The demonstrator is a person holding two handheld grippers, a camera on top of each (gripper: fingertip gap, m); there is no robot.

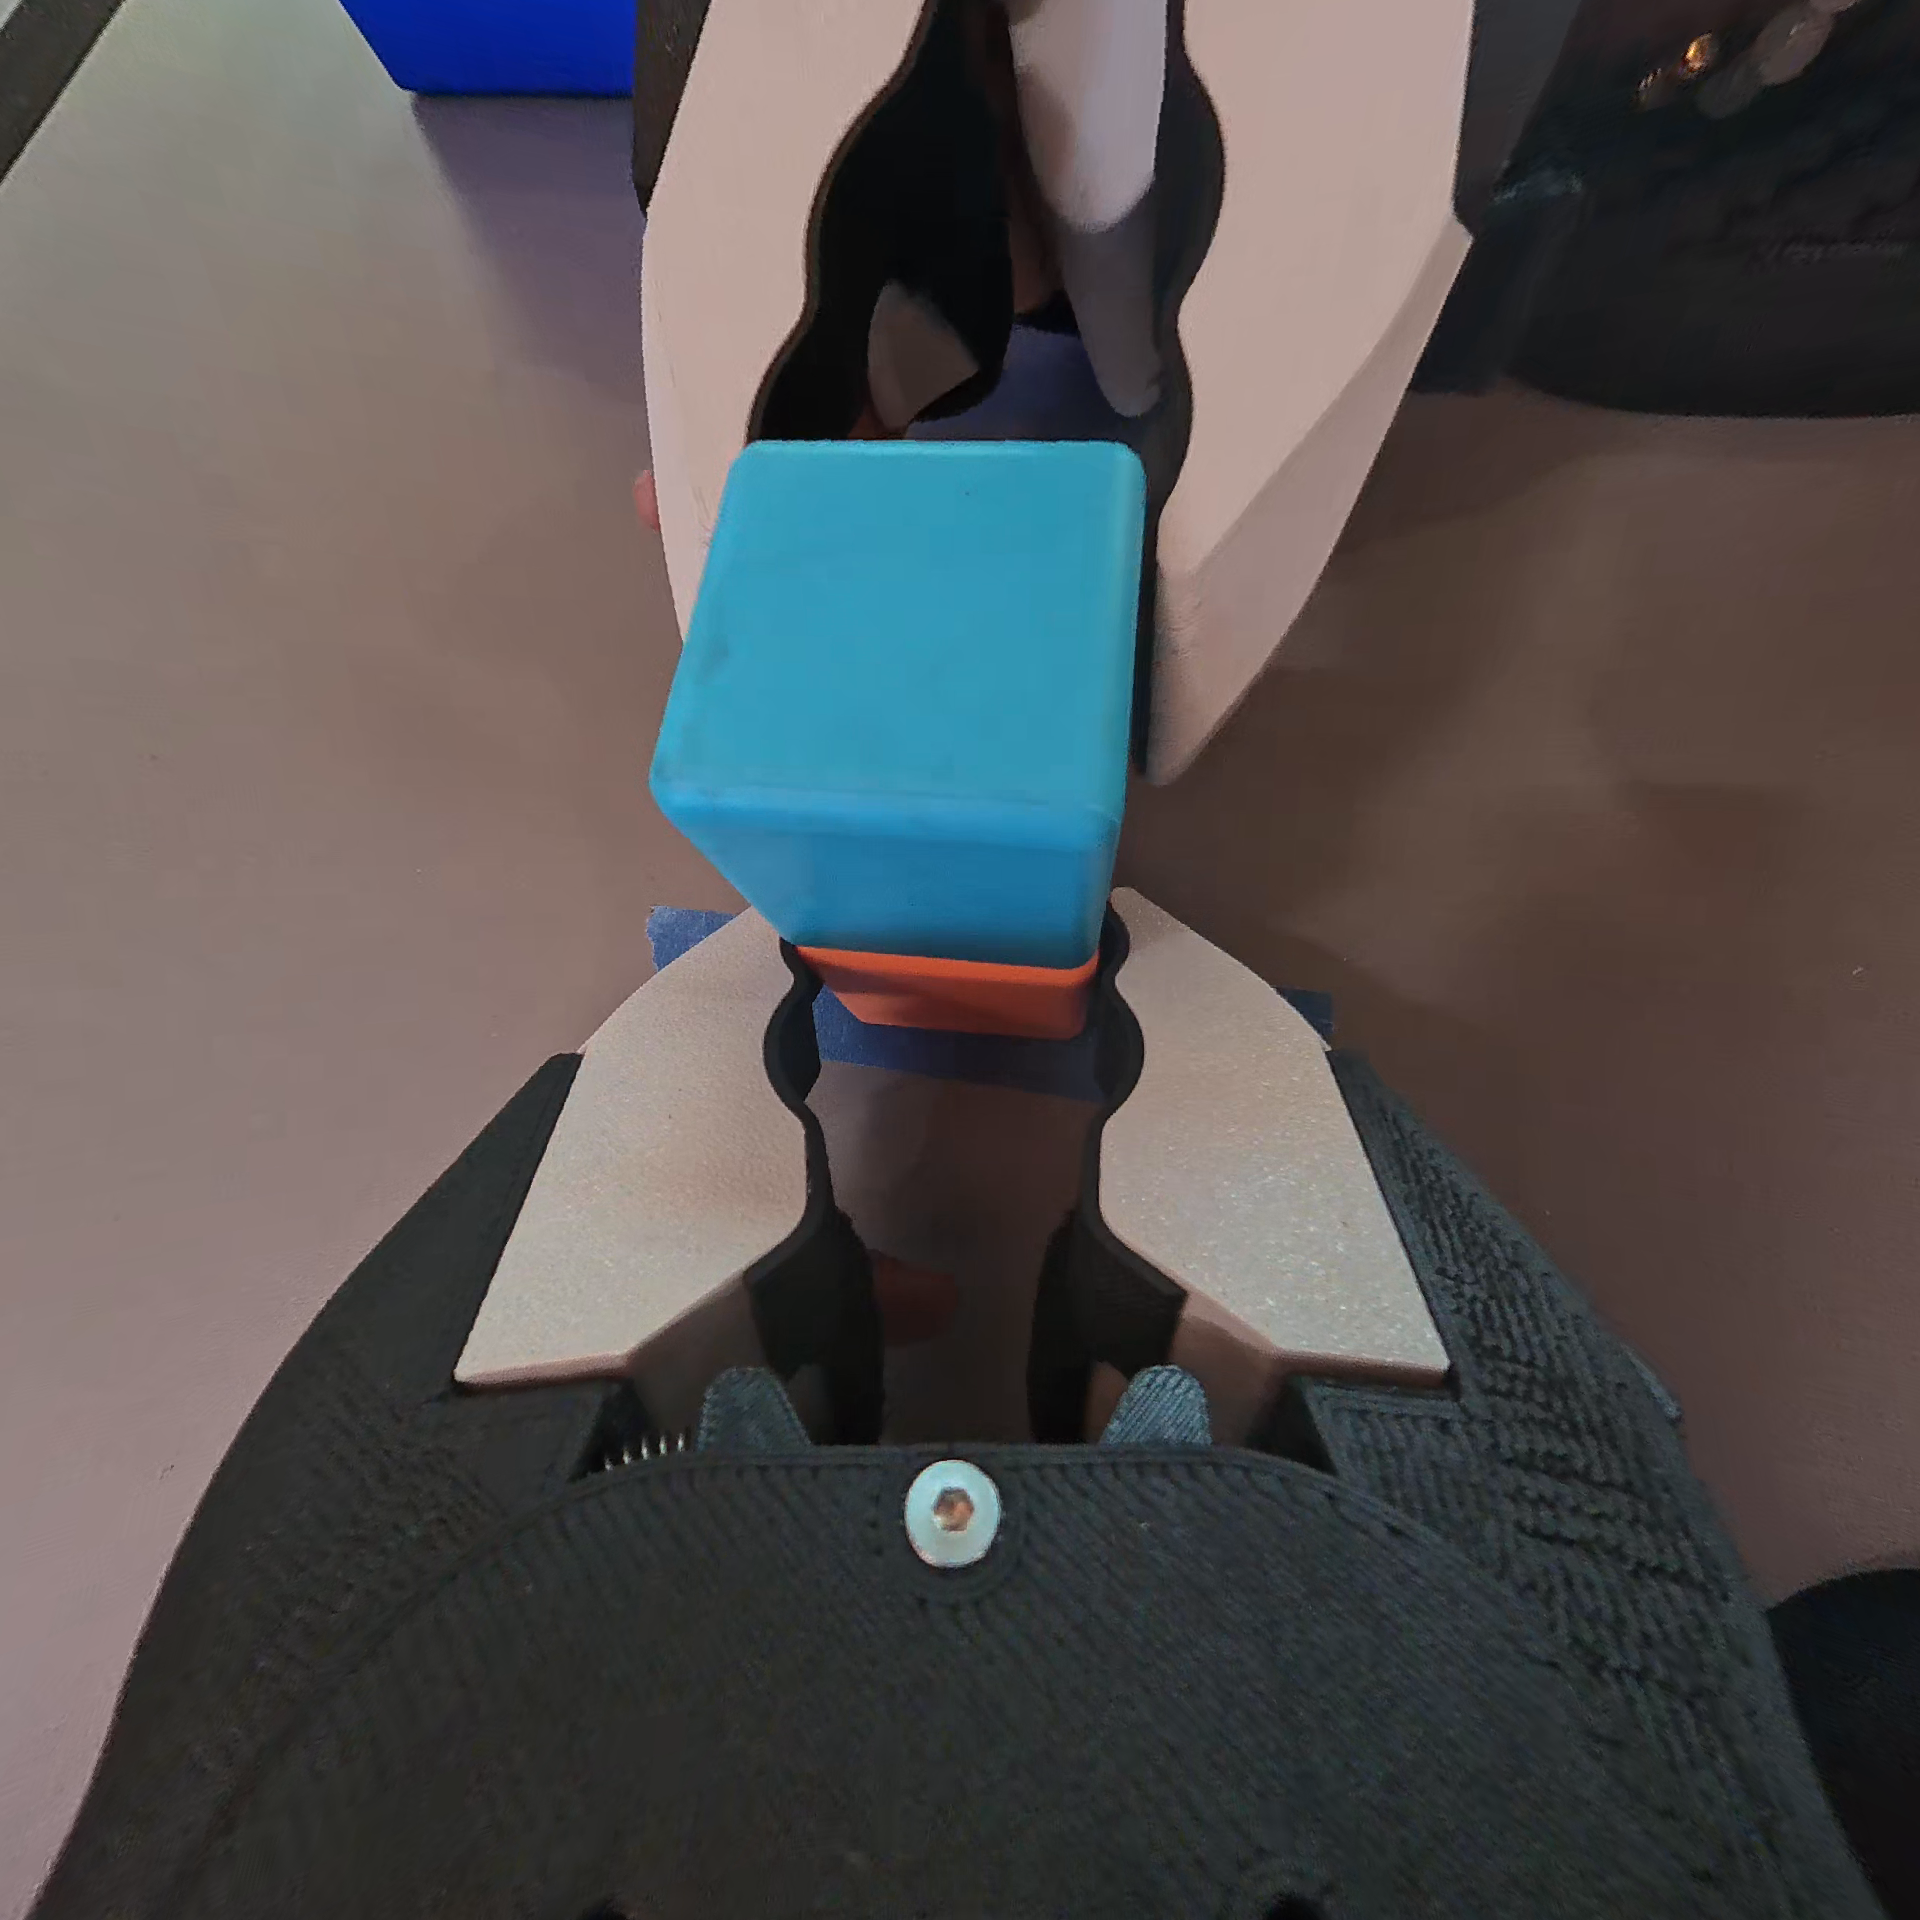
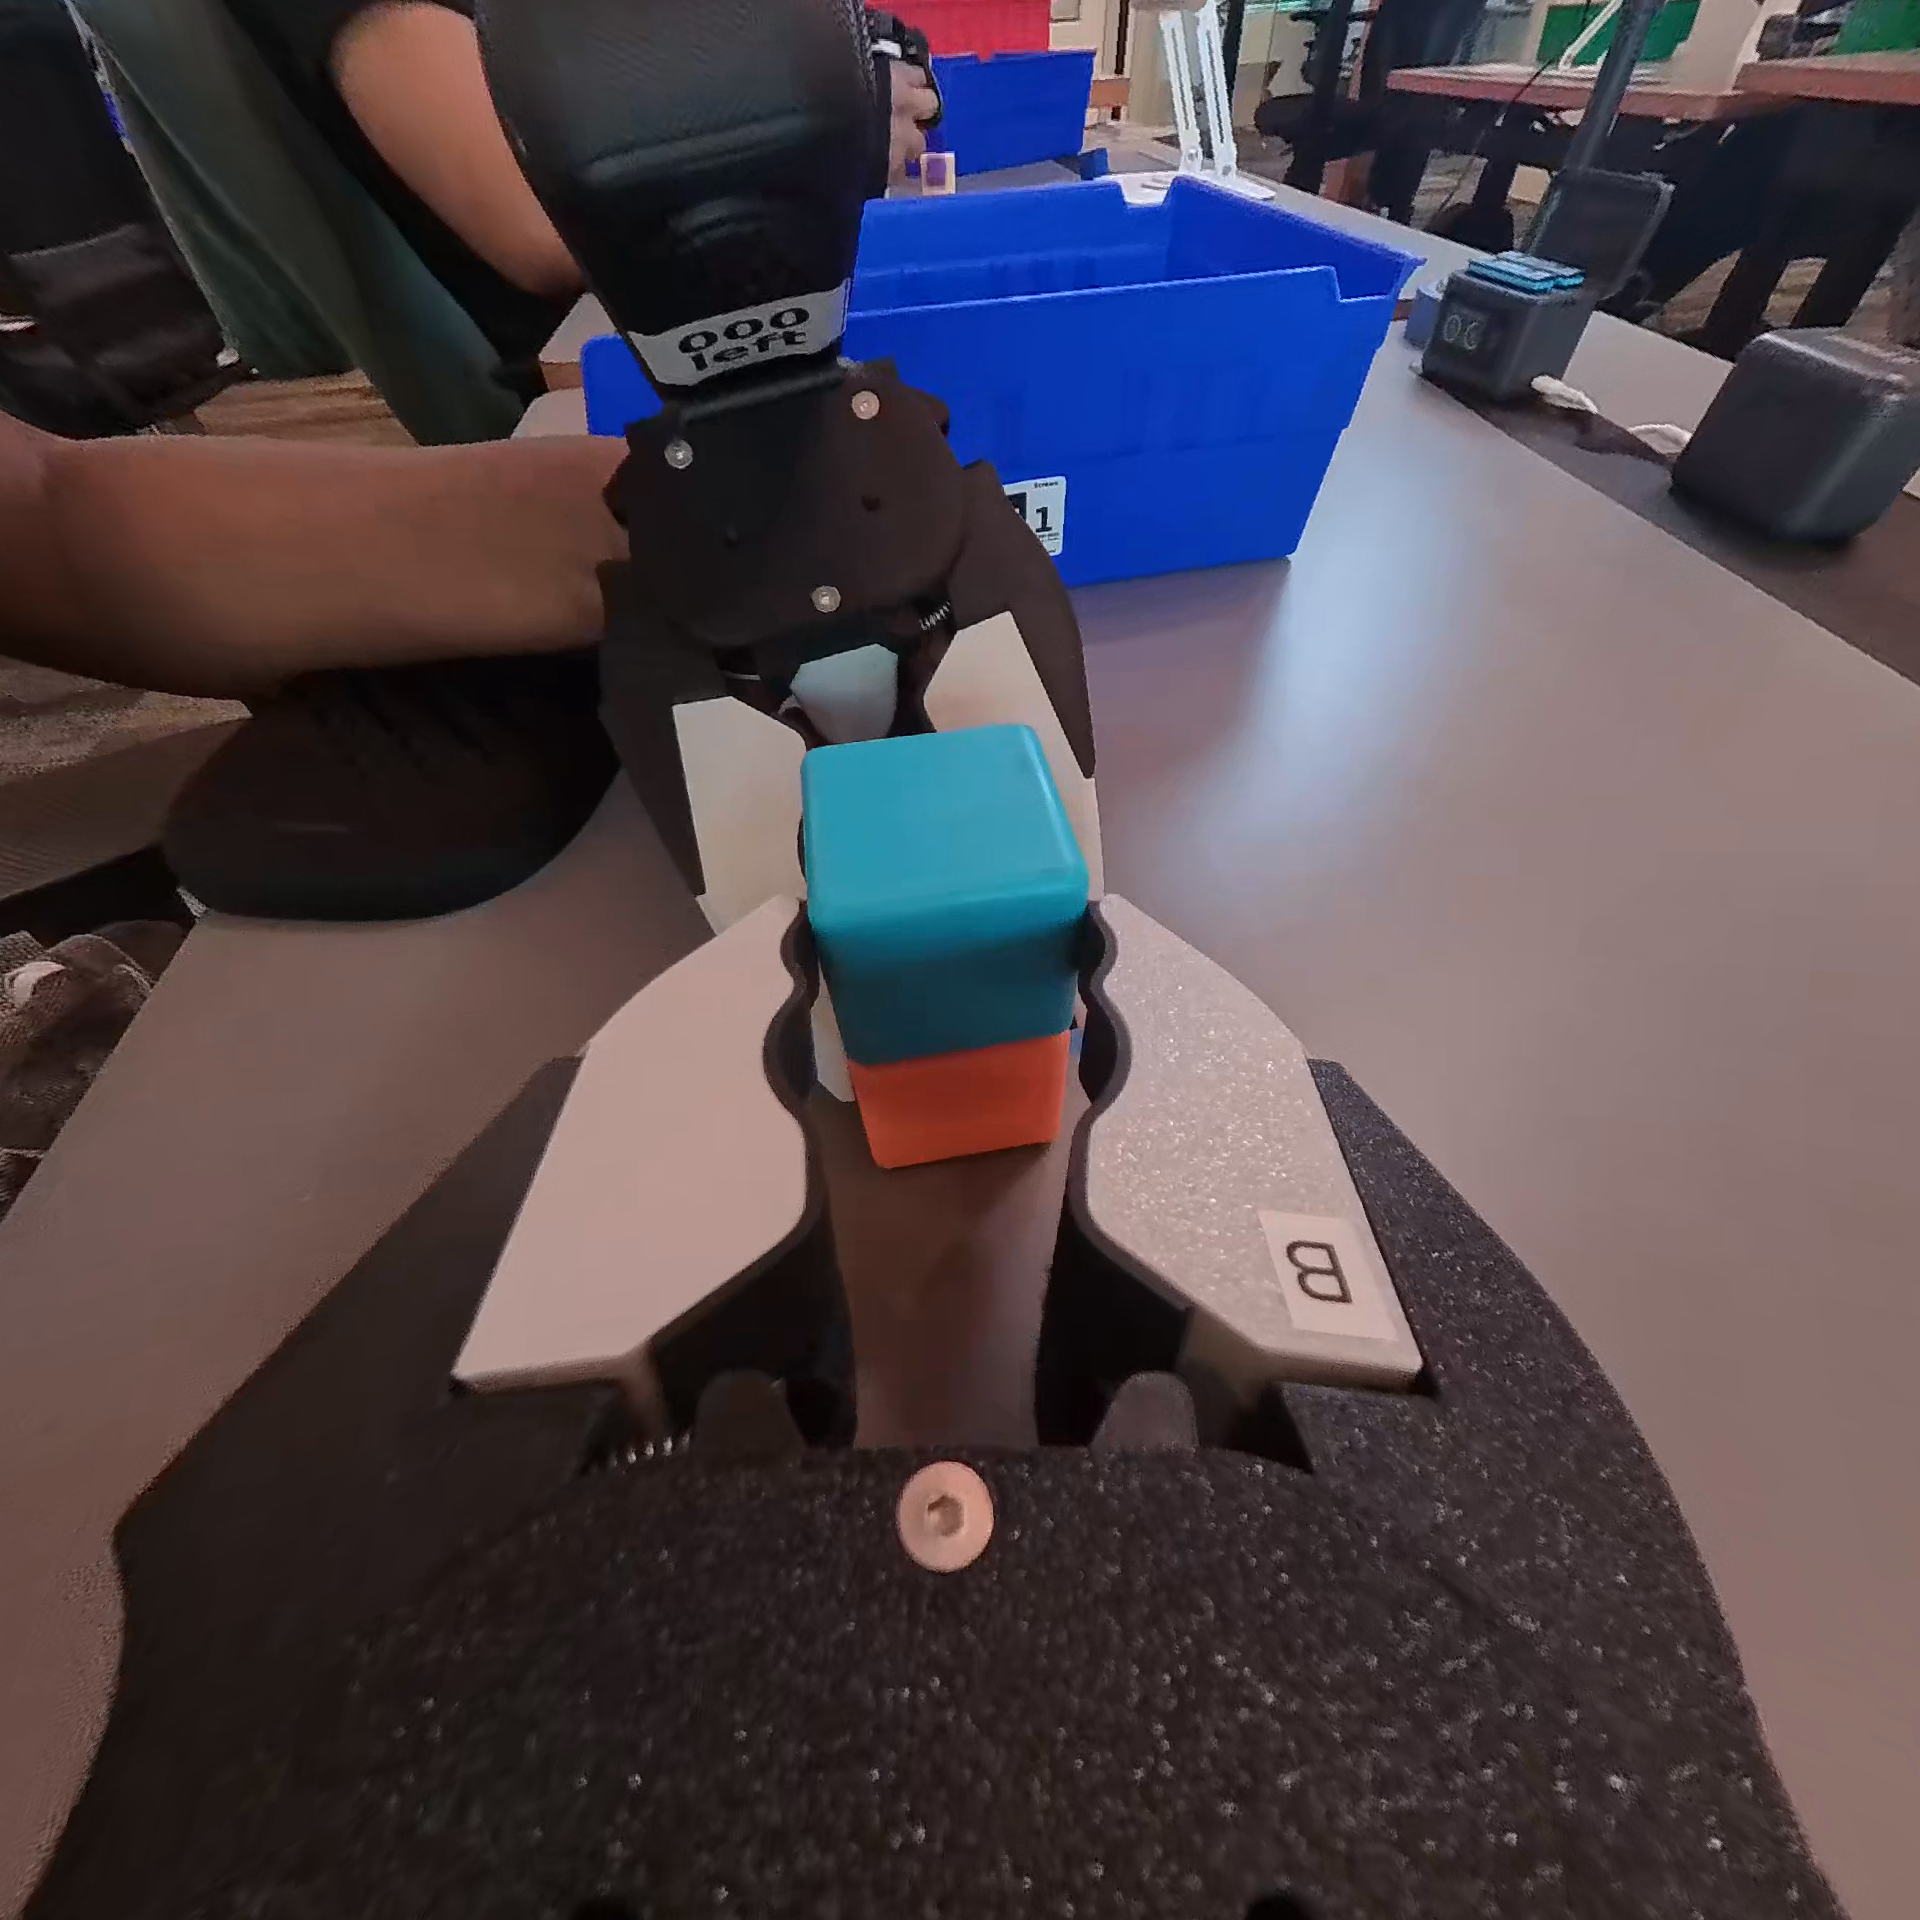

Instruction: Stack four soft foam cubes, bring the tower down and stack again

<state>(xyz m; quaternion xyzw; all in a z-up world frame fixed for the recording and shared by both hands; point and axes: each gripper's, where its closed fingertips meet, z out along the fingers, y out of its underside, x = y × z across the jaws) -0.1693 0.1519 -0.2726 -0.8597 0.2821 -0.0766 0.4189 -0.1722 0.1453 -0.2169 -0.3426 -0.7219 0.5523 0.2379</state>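
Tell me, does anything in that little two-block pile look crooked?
Slightly. The teal cube sits on the orange cube but overhangs it toward the left in the right wrist view. Both grippers flank the pile, which otherwise stands upright on the table.

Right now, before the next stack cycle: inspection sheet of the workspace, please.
Surface: grey table, blue tape patch under the stack.
Job's things: blue cube sits on orange cube, slightly offset; two other cubes not in view.
Clutter: blue bin, dark grey box, small charger-like unit, all apart from the stack.
Grippers: left hand-held gripper closed on the orange cube; right hand-held gripper closed on the blue cube.
Cables: nothing seen.
Surroundings: person's forearm behind the left hand-held gripper; further tables and bins beyond.
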